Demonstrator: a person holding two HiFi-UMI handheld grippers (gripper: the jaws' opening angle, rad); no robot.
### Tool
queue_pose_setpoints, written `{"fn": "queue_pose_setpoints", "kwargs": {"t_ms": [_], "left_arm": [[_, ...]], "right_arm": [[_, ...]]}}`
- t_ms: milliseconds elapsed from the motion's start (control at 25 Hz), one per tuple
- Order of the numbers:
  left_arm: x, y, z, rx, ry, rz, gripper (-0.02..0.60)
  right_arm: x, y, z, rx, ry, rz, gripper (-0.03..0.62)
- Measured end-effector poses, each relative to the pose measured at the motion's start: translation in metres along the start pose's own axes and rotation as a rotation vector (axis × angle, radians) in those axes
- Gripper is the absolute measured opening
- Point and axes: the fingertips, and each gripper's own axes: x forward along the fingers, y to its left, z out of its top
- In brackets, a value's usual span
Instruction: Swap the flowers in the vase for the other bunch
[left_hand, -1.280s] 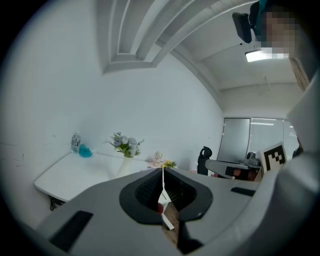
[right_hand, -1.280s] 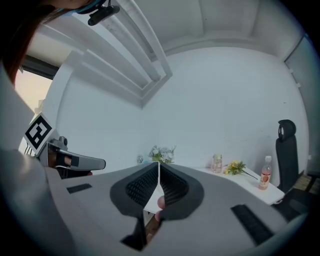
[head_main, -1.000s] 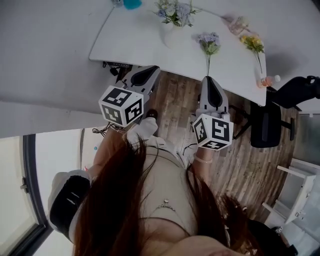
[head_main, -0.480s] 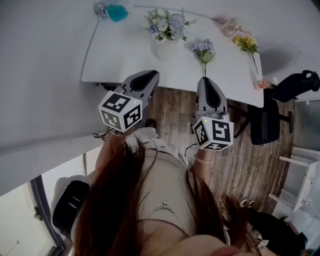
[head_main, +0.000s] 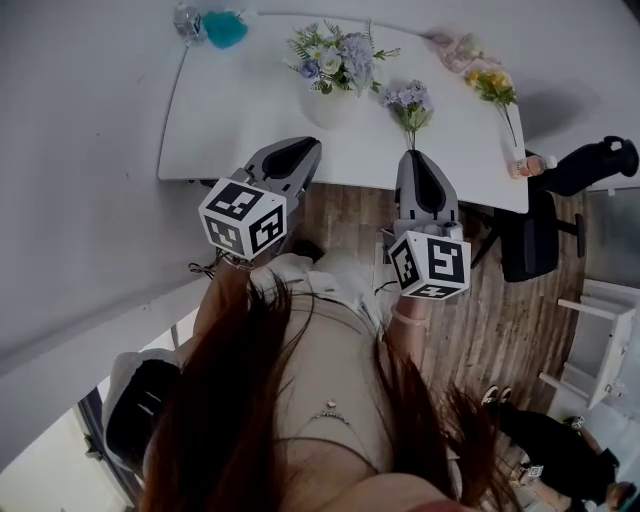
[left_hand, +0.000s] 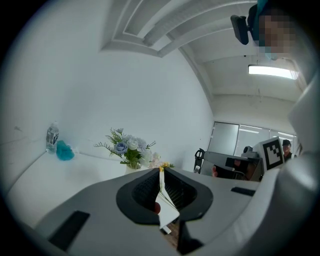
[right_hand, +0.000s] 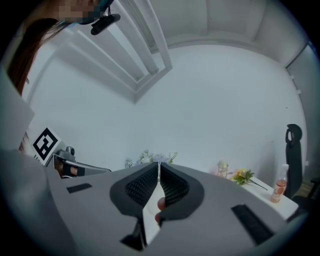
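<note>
So: white vase (head_main: 330, 104), blue-white bouquet (head_main: 336, 57) inside.

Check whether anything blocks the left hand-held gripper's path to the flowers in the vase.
Nothing visible does: only bare table separates the left hand-held gripper from the vase; the purple bunch lies aside.

An office, by its white table (head_main: 250, 125), black swivel chair (head_main: 530, 245), wood-plank floor (head_main: 500, 335) and ceiling strip light (left_hand: 272, 71).

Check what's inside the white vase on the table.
A bunch of blue, white and lavender flowers stands in the vase. The vase's opaque wall hides the stems and anything else inside.
</note>
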Motion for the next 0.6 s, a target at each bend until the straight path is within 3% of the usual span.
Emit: {"fn": "queue_pose_setpoints", "kwargs": {"t_ms": [600], "left_arm": [[0.032, 0.029, -0.004, -0.036, 0.011, 0.008, 0.055]], "right_arm": [[0.034, -0.019, 0.004, -0.033, 0.027, 0.002, 0.035]]}}
